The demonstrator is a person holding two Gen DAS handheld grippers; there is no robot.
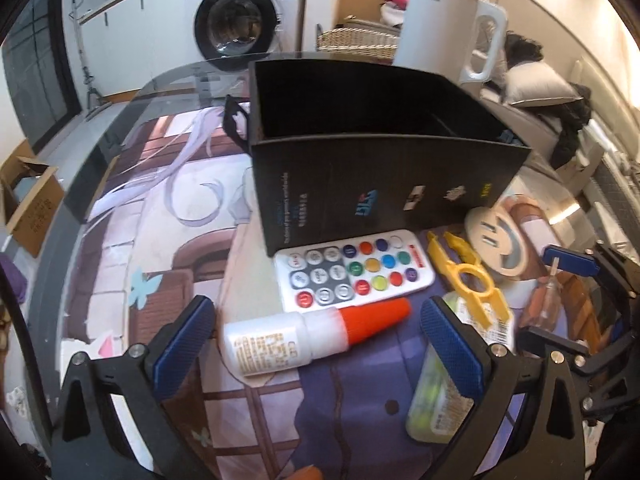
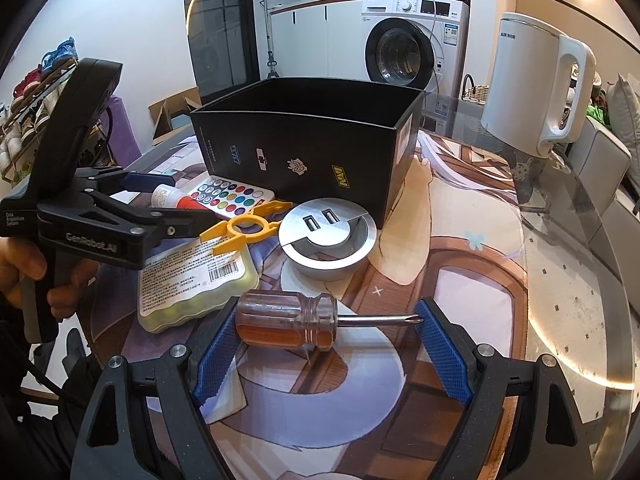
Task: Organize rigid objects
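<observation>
Printed table mat (image 2: 460, 280) holds everything: screwdriver (image 2: 304, 322) lies lower centre between the right gripper's (image 2: 324, 344) spread, unclenched fingers. Glue bottle (image 1: 304, 336) sits lower centre between the left gripper's (image 1: 320, 340) released fingers. Black box (image 2: 308, 140) stands behind, upper centre.

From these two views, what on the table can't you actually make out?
- Black box contents: both views, its tall walls hide the floor.
- Bag of green pieces: left wrist view, the left gripper finger covers part.
- Glue bottle: right wrist view, mostly behind the left gripper; label print too small.
</observation>
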